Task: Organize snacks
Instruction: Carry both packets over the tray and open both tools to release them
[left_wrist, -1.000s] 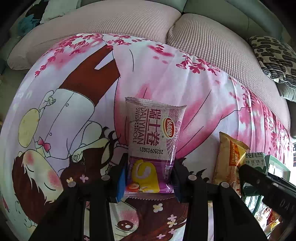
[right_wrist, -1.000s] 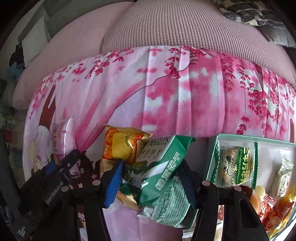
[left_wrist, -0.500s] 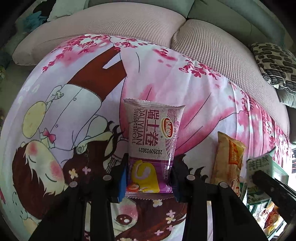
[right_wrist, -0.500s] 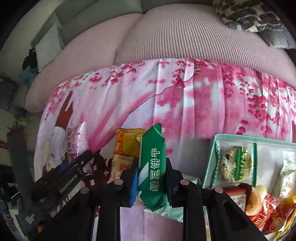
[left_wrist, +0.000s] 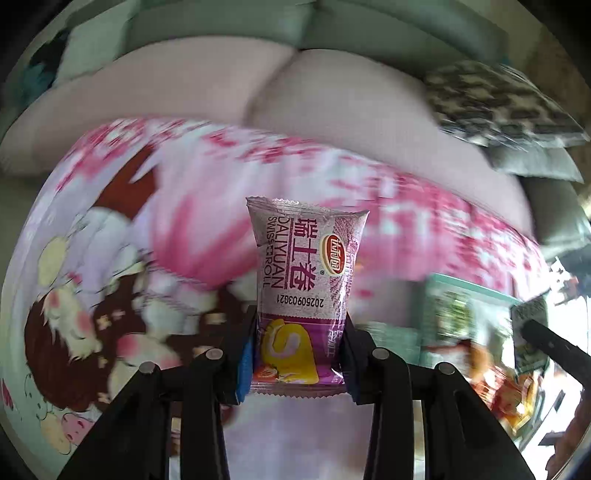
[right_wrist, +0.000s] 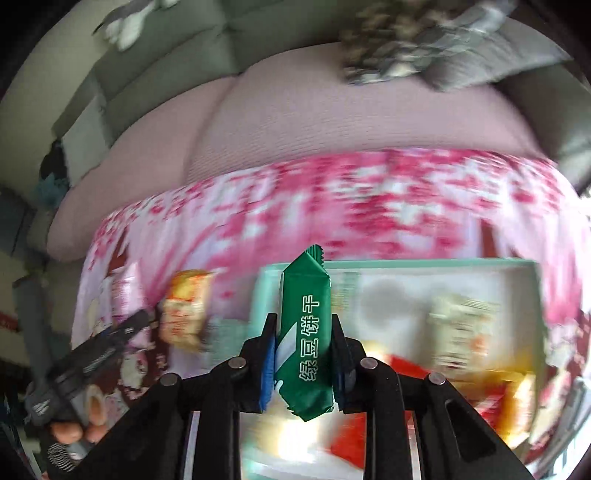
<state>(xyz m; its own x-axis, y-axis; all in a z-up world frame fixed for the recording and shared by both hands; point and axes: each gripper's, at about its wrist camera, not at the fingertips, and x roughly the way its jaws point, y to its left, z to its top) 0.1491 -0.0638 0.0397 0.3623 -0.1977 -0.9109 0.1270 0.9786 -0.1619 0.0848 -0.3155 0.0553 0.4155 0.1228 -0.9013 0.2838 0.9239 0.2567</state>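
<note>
A purple roll pack (left_wrist: 304, 295) is clamped by its lower end in the left tongs (left_wrist: 299, 354), and a green biscuit pack (right_wrist: 304, 339) is pinched edge-on in the right tongs (right_wrist: 303, 363); both stand upright, clear of the pink cloth (right_wrist: 332, 195). The step in hand is judged to be the carry to the tray (right_wrist: 406, 264), which lies directly beyond the green pack in the right view and off to the right of the left view (both views are smeared, so the contents of the tray cannot be read well).

The green pack should be set down first, since the tray is nearest to it. A bare patch of the tray is best aimed at, the pack lowered until its end touches, and only then should the tongs be let go, so that it tips flat and does not bounce out. The roll pack is soft and should not be squeezed harder. The two tools are best kept apart over the tray, one being brought in after the other. An orange pack (right_wrist: 184, 310) lies on the cloth left of the tray, not yet put away.
</note>
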